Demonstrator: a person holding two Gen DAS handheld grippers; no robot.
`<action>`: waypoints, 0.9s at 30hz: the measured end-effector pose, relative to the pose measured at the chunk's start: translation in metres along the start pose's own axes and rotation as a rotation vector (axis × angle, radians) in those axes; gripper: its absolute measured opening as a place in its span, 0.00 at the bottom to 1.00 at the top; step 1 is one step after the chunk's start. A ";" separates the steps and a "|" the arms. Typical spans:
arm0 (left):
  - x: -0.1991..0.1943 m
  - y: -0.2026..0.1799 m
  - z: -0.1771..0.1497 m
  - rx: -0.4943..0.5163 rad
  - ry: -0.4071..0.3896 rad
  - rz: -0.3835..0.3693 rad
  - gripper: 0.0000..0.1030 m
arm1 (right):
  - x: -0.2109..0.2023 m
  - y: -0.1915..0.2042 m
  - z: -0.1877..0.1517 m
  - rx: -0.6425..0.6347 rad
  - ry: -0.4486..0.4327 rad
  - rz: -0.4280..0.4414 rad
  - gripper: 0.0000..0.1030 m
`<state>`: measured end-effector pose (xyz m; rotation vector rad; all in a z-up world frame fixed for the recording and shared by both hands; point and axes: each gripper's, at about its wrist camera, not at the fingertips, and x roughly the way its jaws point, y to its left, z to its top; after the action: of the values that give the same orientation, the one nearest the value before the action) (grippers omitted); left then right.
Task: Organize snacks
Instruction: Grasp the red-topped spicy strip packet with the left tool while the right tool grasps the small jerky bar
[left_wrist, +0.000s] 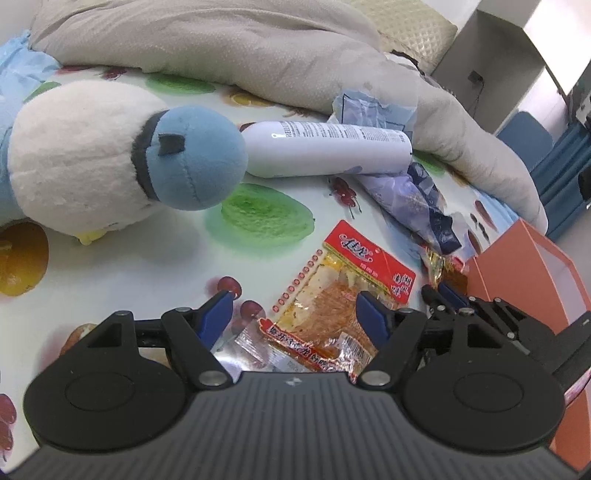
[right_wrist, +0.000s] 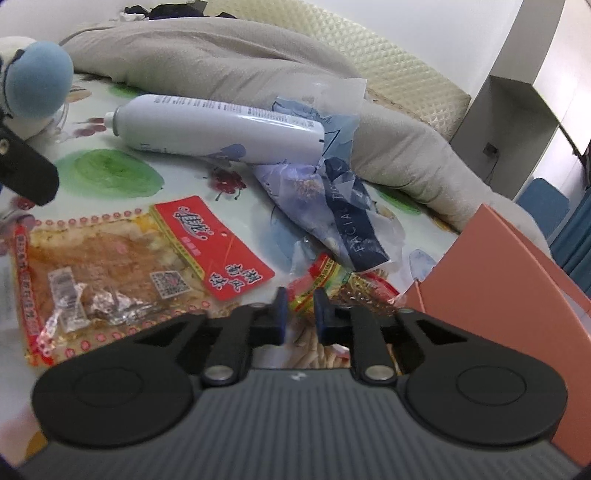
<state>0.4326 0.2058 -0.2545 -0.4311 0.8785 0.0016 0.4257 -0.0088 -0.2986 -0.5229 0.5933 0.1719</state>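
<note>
Right wrist view: right gripper (right_wrist: 299, 308) pinched narrow on small snack pack (right_wrist: 314, 277), light, crinkly, slippery; left gripper (left_wrist: 295, 314) wide over large flat snack bag (left_wrist: 343, 291), best taken by sealed edge.

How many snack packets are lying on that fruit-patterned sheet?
2 that I can make out: a big red-and-clear snack packet lying flat left of the right hand-held gripper, and a smaller red-and-green snack packet between its fingers, beside the orange box. More may be hidden.
</note>
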 end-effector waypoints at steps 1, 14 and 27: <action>0.001 -0.002 0.001 0.020 0.022 -0.005 0.76 | -0.001 0.000 0.000 0.001 0.002 -0.001 0.10; 0.020 -0.042 -0.002 0.375 0.086 -0.003 0.84 | -0.046 -0.019 -0.003 0.095 -0.054 0.027 0.03; 0.039 -0.073 -0.026 0.565 0.158 0.053 0.41 | -0.088 -0.033 -0.018 0.141 -0.056 0.095 0.03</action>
<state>0.4519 0.1225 -0.2714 0.1224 1.0001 -0.2291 0.3548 -0.0475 -0.2470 -0.3521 0.5719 0.2323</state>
